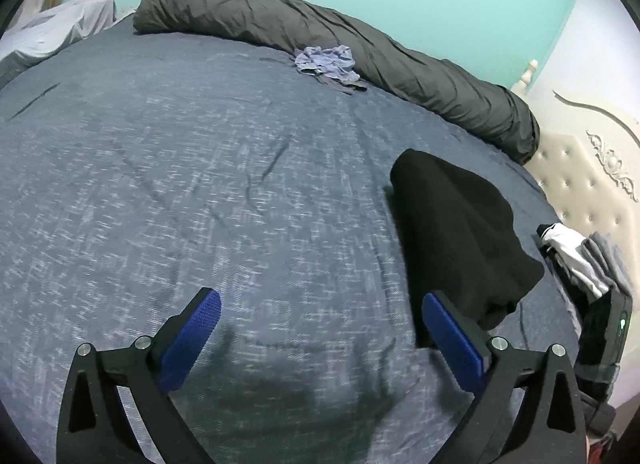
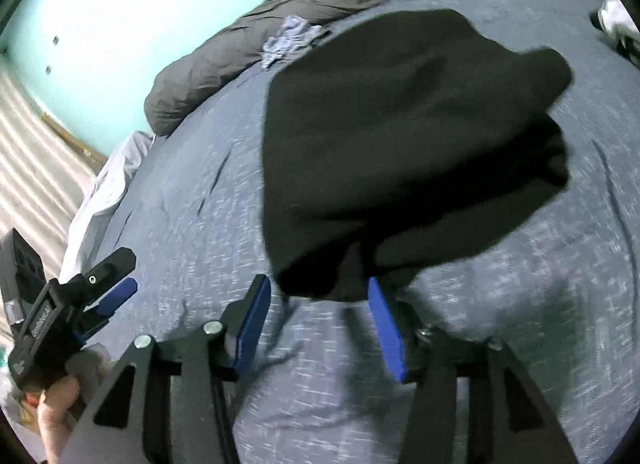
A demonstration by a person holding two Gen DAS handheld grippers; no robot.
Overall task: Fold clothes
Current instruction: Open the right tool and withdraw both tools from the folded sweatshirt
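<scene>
Left gripper [image 1: 320, 316] gapes beside black garment [image 1: 460, 232].

We cannot tell what kind of piece the black garment [image 2: 408, 144] is, and its near edge blurs above the right gripper's fingers [image 2: 386, 328]. The folded pile [image 1: 588, 260] is cut off by the frame edge and partly hidden. The lavender crumple [image 1: 326, 64] is too small to identify.

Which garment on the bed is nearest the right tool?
The black garment, right ahead of the right tool; the crumpled lilac one lies far off by the grey duvet.
</scene>
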